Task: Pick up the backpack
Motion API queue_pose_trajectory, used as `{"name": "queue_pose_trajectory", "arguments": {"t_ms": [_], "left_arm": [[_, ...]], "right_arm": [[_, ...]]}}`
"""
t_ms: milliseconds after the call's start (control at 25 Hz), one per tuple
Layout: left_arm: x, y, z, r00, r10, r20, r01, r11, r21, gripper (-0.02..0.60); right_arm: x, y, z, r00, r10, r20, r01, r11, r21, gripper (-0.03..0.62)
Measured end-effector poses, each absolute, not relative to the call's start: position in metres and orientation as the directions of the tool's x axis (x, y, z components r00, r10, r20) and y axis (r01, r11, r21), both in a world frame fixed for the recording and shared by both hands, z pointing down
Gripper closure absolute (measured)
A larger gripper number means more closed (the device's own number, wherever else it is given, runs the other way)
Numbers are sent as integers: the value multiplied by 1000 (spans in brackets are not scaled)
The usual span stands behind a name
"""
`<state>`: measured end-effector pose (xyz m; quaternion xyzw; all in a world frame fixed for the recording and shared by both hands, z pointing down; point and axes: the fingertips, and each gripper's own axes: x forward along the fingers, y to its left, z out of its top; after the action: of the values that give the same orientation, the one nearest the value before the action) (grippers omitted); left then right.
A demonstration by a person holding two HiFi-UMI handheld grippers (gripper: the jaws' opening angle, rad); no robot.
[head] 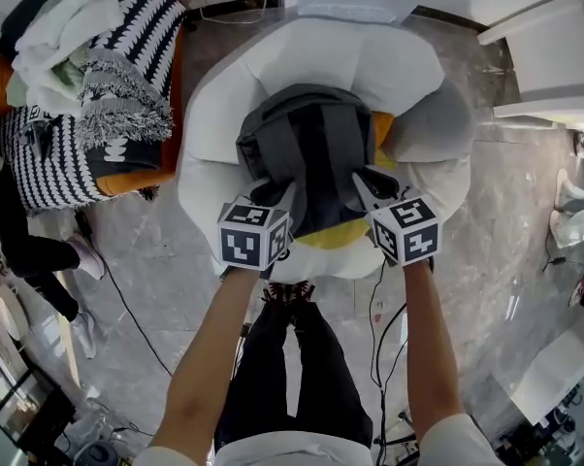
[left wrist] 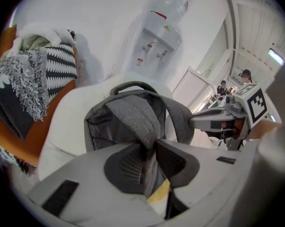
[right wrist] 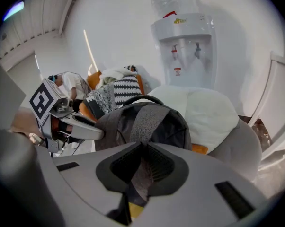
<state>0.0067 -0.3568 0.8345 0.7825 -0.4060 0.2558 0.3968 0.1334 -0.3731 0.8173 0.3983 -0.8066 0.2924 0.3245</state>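
We hold the left gripper (head: 275,196) and the right gripper (head: 366,188) side by side at the near edge of the grey backpack (head: 307,149). It sits over the middle of the white cushioned seat (head: 210,134), strap side up toward us (whether its weight is on the cushion we cannot tell). In the left gripper view, our jaws are drawn in on one grey shoulder strap (left wrist: 133,119), its webbing pinched between the ribbed pads. In the right gripper view, the other strap (right wrist: 149,119) is nipped the same way. A yellow patch (head: 337,233) shows under the backpack's near edge. A heap of striped blankets (head: 108,76) lies beside the seat, and a water dispenser (left wrist: 154,41) stands behind it.
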Motion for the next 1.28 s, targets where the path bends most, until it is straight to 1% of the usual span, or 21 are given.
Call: {"name": "queue_pose_trajectory", "arguments": {"t_ms": [320,840,1000,1280], "left_arm": [[9,-350,798,548,-447,707,-835,-348,426,503],[11,-324,746,555,-439,707,-830,-350,434,503],[13,-317,733,554,-449,701,-830,-365,423,508],[12,-306,714,563,-448,695,-822,-392,413,508]], "right_arm": [[136,-370,778,-476,-459,750,-832,511,-216,553],[148,-345,724,-453,-468,759,-858,460,-228,553],[151,-333,711,-451,-469,759,-859,459,-227,553],[154,-323,690,-444,-504,741,-875,421,-238,553]]}}
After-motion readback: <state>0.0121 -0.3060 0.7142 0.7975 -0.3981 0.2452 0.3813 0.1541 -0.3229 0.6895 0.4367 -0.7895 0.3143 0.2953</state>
